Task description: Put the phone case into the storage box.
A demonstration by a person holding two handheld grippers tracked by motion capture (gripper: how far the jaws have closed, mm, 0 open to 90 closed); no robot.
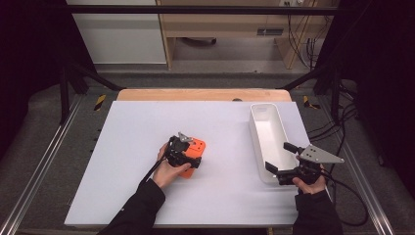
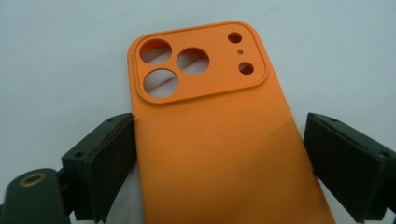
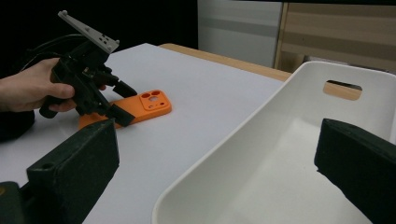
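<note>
The orange phone case (image 2: 219, 140), smooth and matte with round camera holes, lies flat on the white table (image 1: 147, 127). The left gripper (image 2: 219, 163) straddles it, jaws spread, not clamped. The right gripper (image 3: 219, 172) hovers, spread wide, over the glossy white bin (image 3: 280, 140); the right gripper view shows its handle slot.
</note>
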